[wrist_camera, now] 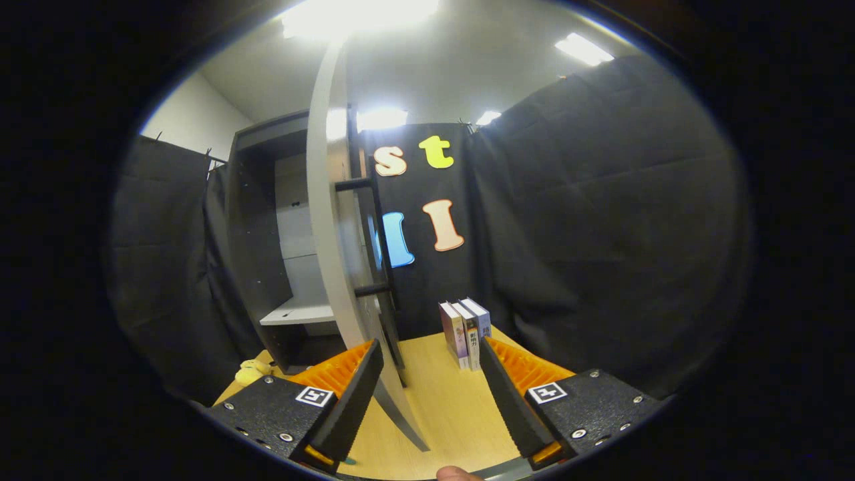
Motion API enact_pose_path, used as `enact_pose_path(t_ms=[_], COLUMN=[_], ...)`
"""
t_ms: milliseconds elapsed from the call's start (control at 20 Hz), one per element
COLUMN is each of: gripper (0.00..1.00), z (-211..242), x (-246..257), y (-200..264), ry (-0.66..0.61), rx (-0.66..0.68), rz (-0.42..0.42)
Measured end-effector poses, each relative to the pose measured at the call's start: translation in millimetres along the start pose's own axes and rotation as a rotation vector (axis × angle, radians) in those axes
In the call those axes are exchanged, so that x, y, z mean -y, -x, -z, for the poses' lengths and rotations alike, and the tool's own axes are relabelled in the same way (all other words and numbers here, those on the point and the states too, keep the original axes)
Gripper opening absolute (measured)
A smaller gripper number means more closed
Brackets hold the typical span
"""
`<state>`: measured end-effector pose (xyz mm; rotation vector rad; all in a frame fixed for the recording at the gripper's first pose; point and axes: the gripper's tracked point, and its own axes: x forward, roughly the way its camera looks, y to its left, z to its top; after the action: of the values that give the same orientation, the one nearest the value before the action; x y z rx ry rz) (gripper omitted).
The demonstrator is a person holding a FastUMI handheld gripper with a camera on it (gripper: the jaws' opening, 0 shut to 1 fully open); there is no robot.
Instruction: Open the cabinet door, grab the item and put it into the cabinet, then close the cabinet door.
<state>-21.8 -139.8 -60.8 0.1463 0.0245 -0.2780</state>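
Cabinet door [334, 220] stands swung wide open, seen edge-on, its pale grey edge running from ceiling height down to the bench [441, 407] just ahead of the tool's left finger. Two black handle brackets show on the door's right face, one high, one low. Cabinet [257, 240] is dark-framed w/ pale interior, sits left of the door; a light shelf [297, 312] is visible inside, low down.

Books [465, 332], approx three, stand upright together on the bench, spines facing the camera, just beyond the tip of the right finger and close to the booth wall. They're right of the door, apart from it.

Tool [432, 354] is released: fingers spread wide, black serrated pads w/ orange backing, nothing between them but bare bench and the door's lower edge near the left pad. Neither pad touches anything I can see. Tool points roughly level, fwd along the bench toward the books and wall, held low over the bench.

A fingertip [457, 473] of the person's hand peeks in at the very bottom, between the finger bases.

Small yellow object [252, 371] lies on the bench's left corner, by the cabinet base; can't tell what it is.
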Motion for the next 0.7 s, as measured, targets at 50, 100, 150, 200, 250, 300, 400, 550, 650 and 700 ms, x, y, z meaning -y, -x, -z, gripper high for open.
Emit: enact_pose_path(t_ms=[50, 100, 150, 200, 250, 300, 400, 550, 650, 700], gripper=[0.91, 0.92, 0.92, 0.93, 0.93, 0.93, 0.93, 0.93, 0.93, 0.93], z=[12.5, 25.7, 41.1, 57.2, 75.8, 98.3, 146.7, 204.9, 230.8, 238.5], x=[2.1, 0.9, -2.6, -7.5, -10.3, -14.9, -35.7, -80.4, -112.8, -128.5], y=[0.8, 4.6, 9.0, 11.5, 14.4, 16.3, 20.3, 34.2, 38.9, 41.5], ry=[-0.024, -0.043, -0.057, -0.056, -0.04, -0.016, 0.022, 0.06, 0.103, 0.122], rx=[-0.009, -0.015, -0.017, -0.014, -0.013, -0.021, -0.06, -0.08, -0.053, -0.034], rz=[0.009, 0.016, 0.022, 0.025, 0.033, 0.039, 0.008, -0.065, -0.109, -0.133])
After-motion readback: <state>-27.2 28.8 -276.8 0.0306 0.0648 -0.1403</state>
